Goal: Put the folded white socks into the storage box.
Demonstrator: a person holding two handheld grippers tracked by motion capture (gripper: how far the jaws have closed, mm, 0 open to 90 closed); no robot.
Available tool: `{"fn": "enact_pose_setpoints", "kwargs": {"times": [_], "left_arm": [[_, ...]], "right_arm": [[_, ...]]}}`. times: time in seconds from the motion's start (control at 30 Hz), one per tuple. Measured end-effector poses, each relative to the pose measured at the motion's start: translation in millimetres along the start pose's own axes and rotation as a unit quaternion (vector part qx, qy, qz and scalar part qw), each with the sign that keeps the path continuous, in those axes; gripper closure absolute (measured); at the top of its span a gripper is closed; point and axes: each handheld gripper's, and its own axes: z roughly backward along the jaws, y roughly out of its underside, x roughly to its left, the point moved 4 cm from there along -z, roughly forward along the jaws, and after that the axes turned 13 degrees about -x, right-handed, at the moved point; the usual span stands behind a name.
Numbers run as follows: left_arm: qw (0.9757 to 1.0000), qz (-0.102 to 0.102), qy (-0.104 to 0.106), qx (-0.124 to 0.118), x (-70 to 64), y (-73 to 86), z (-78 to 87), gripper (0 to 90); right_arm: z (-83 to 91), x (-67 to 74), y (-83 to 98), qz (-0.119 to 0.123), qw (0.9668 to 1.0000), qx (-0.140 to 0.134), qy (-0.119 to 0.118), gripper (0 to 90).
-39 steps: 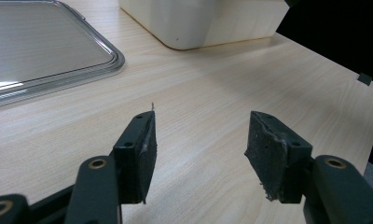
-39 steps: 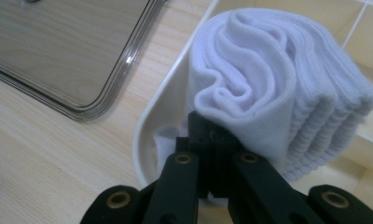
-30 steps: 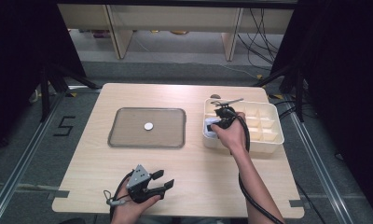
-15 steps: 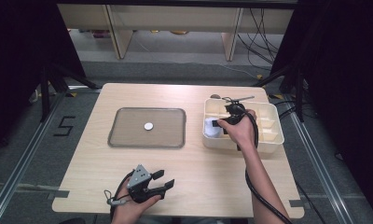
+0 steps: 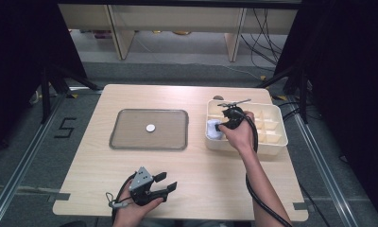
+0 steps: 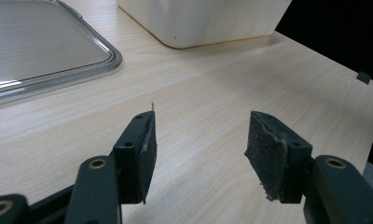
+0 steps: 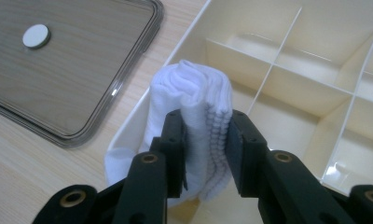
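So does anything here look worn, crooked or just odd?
Yes: the left tool has frayed pads, with torn edges and loose threads. Otherwise things look orderly; the right tool pinches a white sock at the divided box.

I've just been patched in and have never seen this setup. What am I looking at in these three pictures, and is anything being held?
No robot here: a person holds a two-jaw gripper in each hand. The high view looks down on a wooden table; the other two pictures come from cameras riding on the grippers. On the table lie a clear tray with a small white disc on it, and a cream divided box. The right gripper is clamped on a folded white cloth at the box's near-left corner. The left gripper rests near the table's front edge, jaws open and holding nothing.
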Motion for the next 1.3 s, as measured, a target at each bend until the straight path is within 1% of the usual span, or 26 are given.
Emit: {"fn": "enact_pose_setpoints", "kwargs": {"times": [0.03, 0.1, 0.13, 0.17, 0.2, 0.27, 0.3, 0.33, 0.4, 0.43, 0.47, 0.6, 0.67, 0.73, 0.77, 0.8, 0.83, 0.87, 0.9, 0.93, 1.0, 1.1, 1.13, 1.17, 1.2, 1.3], "left_arm": [[1.0, 0.001, 0.001, 0.0, -0.1, 0.0, -0.1, 41.8], [1.0, -0.003, 0.002, 0.001, -0.1, -0.2, -0.1, 41.9], [1.0, 0.003, 0.0, 0.0, -0.8, 0.1, -0.3, 41.9], [1.0, 0.007, -0.001, 0.0, -1.1, 0.4, -0.6, 41.9], [1.0, 0.007, -0.001, 0.0, -1.2, 0.4, -0.7, 41.9], [1.0, 0.0, 0.001, 0.0, -0.9, -0.1, -0.6, 41.9], [1.0, 0.0, 0.001, 0.0, -0.9, 0.0, -0.6, 41.9], [1.0, 0.001, 0.002, 0.0, -1.2, 0.0, -0.7, 41.9], [1.0, 0.007, -0.001, -0.001, -1.6, 0.4, -0.9, 41.9], [1.0, 0.005, 0.0, 0.0, -1.4, 0.2, -0.8, 41.9], [1.0, -0.001, 0.001, 0.001, -1.0, -0.1, -0.7, 41.9], [1.0, 0.007, 0.0, -0.001, -1.8, 0.4, -1.1, 41.9], [1.0, -0.003, 0.003, 0.001, -1.2, 0.0, -0.7, 41.9], [1.0, 0.006, -0.006, 0.003, -2.4, 0.6, -0.5, 41.9], [1.0, 0.006, -0.004, 0.002, -2.3, 0.7, -0.7, 41.9], [1.0, 0.004, -0.004, 0.003, -2.2, 0.6, -0.7, 41.9], [1.0, -0.004, -0.001, 0.004, -1.6, 0.3, -0.4, 41.9], [1.0, -0.002, -0.001, 0.005, -1.9, 0.4, -0.4, 41.9], [1.0, -0.003, -0.001, 0.004, -1.7, 0.2, -0.3, 41.8], [1.0, -0.001, -0.002, 0.002, -2.0, 0.1, -0.5, 41.9], [1.0, -0.003, -0.002, 0.004, -1.7, 0.3, -0.4, 41.9], [1.0, 0.005, -0.004, 0.005, -2.8, 0.9, -0.5, 41.9], [1.0, 0.004, -0.004, 0.005, -2.8, 0.9, -0.4, 41.9], [1.0, 0.005, -0.004, 0.005, -2.6, 0.9, -0.3, 41.9], [1.0, -0.004, -0.001, 0.005, -1.6, 0.4, -0.2, 41.9], [1.0, -0.001, -0.002, 0.002, -2.0, 0.3, -0.4, 41.9]], "right_arm": [[-0.4, 1.7, 0.2, 0.002, 1.0, 0.0, 0.003, 70.9], [-1.6, 3.4, 0.7, 0.022, 0.9997, -0.003, 0.009, 71.3], [-0.9, 3.6, 1.4, 0.04, 0.9988, 0.003, 0.026, 71.4], [-1.3, 5.9, 1.9, 0.035, 0.9989, 0.002, 0.03, 71.6], [-1.6, 6.3, 2.3, 0.045, 0.9983, 0.002, 0.036, 71.7], [-2.2, 9.8, 4.2, 0.045, 0.9985, 0.008, 0.031, 72.1], [-3.9, 10.8, 5.1, 0.043, 0.9984, 0.004, 0.036, 72.3], [-4.1, 9.9, 5.2, 0.054, 0.9978, 0.009, 0.036, 72.4], [-4.7, 11.2, 6.0, 0.058, 0.9978, 0.009, 0.031, 72.7], [-4.3, 12.1, 6.0, 0.053, 0.9979, 0.015, 0.032, 72.9], [-5.1, 11.3, 6.3, 0.061, 0.9975, 0.017, 0.031, 73.0], [-7.0, 13.3, 9.0, 0.054, 0.9978, 0.025, 0.031, 73.3], [-8.0, 12.6, 10.1, 0.048, 0.9979, 0.028, 0.033, 73.4], [-9.1, 11.5, 11.1, 0.045, 0.9981, 0.026, 0.035, 73.5], [-8.0, 12.9, 11.5, 0.03, 0.9984, 0.032, 0.035, 73.5], [-7.9, 12.6, 11.9, 0.031, 0.9986, 0.032, 0.028, 73.6], [-9.2, 11.9, 12.0, 0.027, 0.9987, 0.028, 0.032, 73.7], [-9.7, 12.0, 12.2, 0.019, 0.9987, 0.031, 0.035, 73.7], [-9.4, 10.3, 12.8, 0.027, 0.9988, 0.032, 0.025, 73.8], [-10.0, 11.4, 13.1, 0.017, 0.9989, 0.033, 0.029, 73.9], [-9.8, 13.6, 14.2, 0.001, 0.9984, 0.047, 0.032, 74.0], [-12.4, 10.4, 14.5, 0.015, 0.9985, 0.048, 0.023, 74.3], [-11.1, 12.8, 15.0, -0.009, 0.9968, 0.068, 0.041, 74.3], [-11.2, 12.9, 15.1, -0.008, 0.9967, 0.07, 0.04, 74.5], [-11.3, 13.4, 15.4, -0.01, 0.9966, 0.073, 0.036, 74.6], [-13.2, 13.5, 16.5, -0.008, 0.9957, 0.083, 0.04, 75.0]]}}
